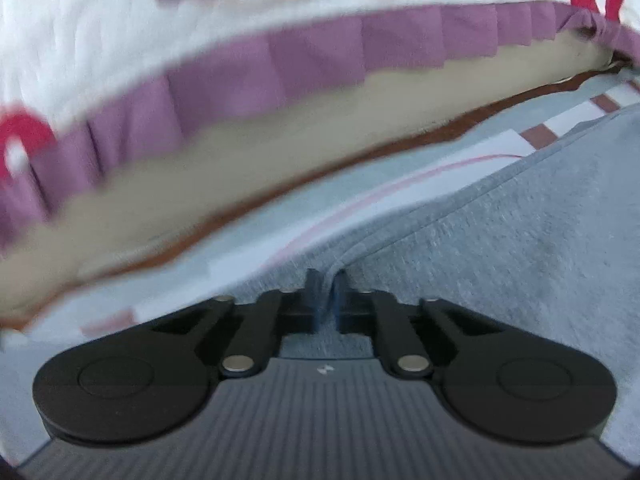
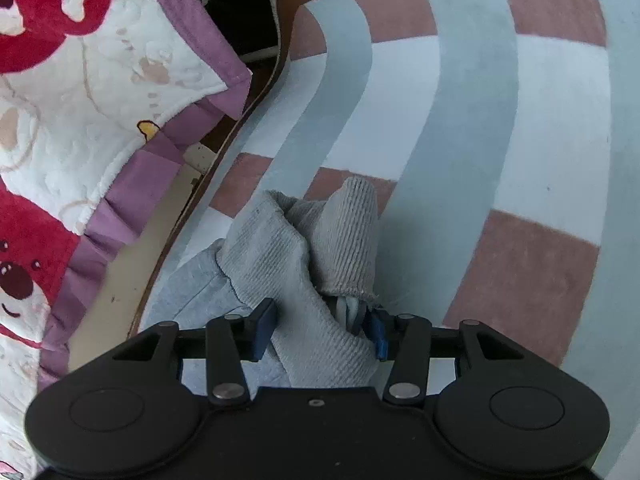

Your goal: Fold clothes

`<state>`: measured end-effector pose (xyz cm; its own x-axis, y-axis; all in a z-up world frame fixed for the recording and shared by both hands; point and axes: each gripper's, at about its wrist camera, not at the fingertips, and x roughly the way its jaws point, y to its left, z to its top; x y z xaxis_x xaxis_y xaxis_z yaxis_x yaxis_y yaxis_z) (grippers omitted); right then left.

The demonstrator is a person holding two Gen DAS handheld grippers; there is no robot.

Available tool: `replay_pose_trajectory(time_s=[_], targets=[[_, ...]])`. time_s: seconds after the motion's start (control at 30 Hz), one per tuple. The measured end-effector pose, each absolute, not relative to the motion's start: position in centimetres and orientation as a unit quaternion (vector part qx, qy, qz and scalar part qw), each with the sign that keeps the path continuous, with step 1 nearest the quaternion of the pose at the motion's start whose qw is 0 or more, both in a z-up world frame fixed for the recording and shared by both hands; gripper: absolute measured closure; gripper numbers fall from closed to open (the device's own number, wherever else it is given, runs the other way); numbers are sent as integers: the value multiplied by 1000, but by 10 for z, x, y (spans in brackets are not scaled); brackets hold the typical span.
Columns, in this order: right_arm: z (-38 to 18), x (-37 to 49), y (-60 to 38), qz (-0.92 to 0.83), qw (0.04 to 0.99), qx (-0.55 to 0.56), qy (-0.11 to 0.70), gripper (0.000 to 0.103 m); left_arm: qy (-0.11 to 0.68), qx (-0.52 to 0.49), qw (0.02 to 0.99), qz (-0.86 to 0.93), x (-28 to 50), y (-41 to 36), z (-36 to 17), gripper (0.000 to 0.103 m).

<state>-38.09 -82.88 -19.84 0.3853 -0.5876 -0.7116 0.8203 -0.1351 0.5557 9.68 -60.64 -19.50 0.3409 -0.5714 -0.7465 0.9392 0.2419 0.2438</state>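
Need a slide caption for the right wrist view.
Right gripper gripping bunched grey ribbed garment over a checked rug, beside a bear-print blanket.

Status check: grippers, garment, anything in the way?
Left gripper shut on grey garment edge. Right gripper clamps its ribbed cuff. Blanket alongside, apart.

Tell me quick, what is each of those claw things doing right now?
Left gripper: shut, pinching an edge of the grey garment.
Right gripper: shut on the garment's bunched ribbed cuff, fingers apart around the thick fabric.
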Motion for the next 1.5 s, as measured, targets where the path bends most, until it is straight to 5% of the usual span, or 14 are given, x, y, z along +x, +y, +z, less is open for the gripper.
replay_pose_trajectory(time_s=[0.03, 0.13, 0.33, 0.4, 0.47, 0.6, 0.77, 0.93, 1.03, 1.5], targets=[[-194, -377, -826, -544, 661, 505, 114, 79, 252, 348, 754, -496, 95, -610, -191, 100], [-179, -366, -820, -544, 697, 452, 120, 85, 236, 352, 782, -457, 91, -625, -189, 99], [-159, -341, -810, -559, 739, 343, 154, 86, 242, 377, 804, -391, 66, -643, -216, 88], [-155, -339, -810, -562, 743, 327, 158, 86, 236, 342, 819, -396, 49, -636, -199, 64], [-149, -339, -808, -563, 752, 307, 153, 87, 224, 292, 826, -426, 27, -626, -176, 54], [-144, -329, -805, -564, 765, 261, 167, 87, 216, 248, 791, -516, -31, -625, -151, 54], [-169, -350, -830, -548, 730, 383, 142, 82, 336, 217, 659, -637, -90, -630, -154, 51], [-183, -404, -835, -465, 696, 548, 0, 71, 438, 212, 565, -666, -118, -647, -176, 48], [-178, -407, -834, -477, 691, 542, -10, 62, 446, 210, 566, -660, -136, -640, -178, 48], [-175, -410, -784, -524, 664, 531, 48, 54, 484, 166, 584, -630, -162, -631, -195, 41]])
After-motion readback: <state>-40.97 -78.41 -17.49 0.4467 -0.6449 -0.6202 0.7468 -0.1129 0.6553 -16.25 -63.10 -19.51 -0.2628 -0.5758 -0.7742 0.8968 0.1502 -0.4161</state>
